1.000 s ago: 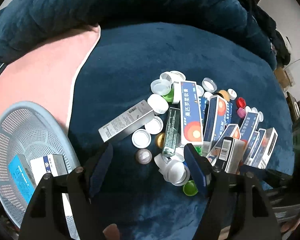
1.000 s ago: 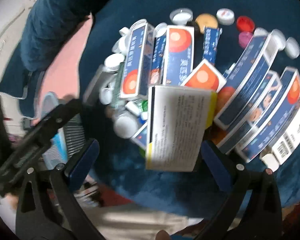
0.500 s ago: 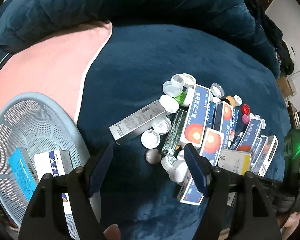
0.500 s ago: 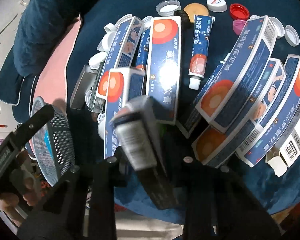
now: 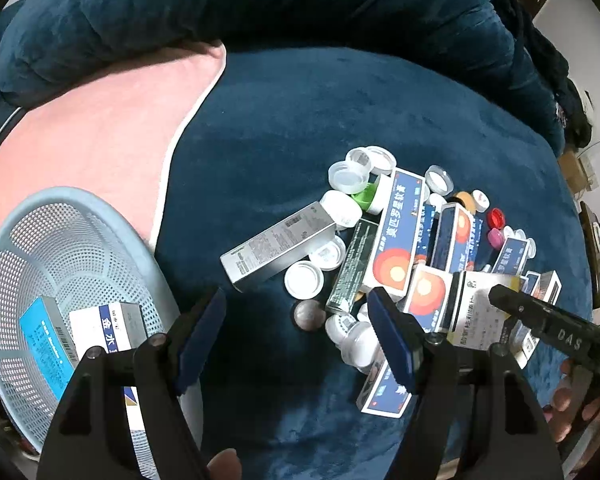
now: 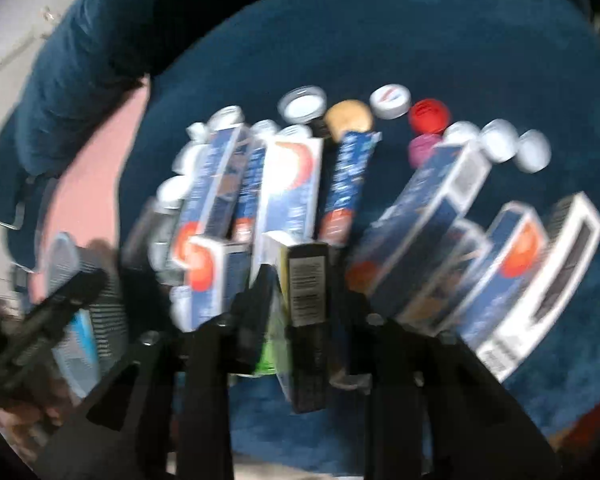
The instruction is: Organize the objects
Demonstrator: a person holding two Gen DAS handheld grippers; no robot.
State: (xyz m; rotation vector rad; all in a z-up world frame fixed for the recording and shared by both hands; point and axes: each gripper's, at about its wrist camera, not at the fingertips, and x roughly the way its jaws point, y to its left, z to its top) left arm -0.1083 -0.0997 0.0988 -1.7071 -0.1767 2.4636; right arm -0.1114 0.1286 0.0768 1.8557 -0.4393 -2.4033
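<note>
My right gripper [image 6: 300,300] is closed on a small white and yellow cardboard medicine box [image 6: 305,280] with a black barcode panel, and holds it just above the pile. The right wrist view is blurred, so I cannot tell how firmly the box sits between the fingers. In the left wrist view the same box [image 5: 478,312] shows at the right edge of the pile, with the black finger of that gripper on it.

My left gripper [image 5: 296,344] is open and holds nothing; it hangs over the dark blue plush cushion [image 5: 300,120], between the pile and the light blue perforated plastic basket [image 5: 100,216].

Around the held box lies the rest: several blue and orange ointment cartons [image 5: 396,240], a long silver carton [image 5: 280,248], a dark green narrow box [image 5: 352,268], and many loose plastic bottle caps [image 5: 304,280], white, red, pink and green.

In the basket I see only two boxes, a light blue one [image 5: 44,340] and a white one with blue print [image 5: 108,328]. So I judge the task is at an early stage: most things are not sorted yet.
</note>
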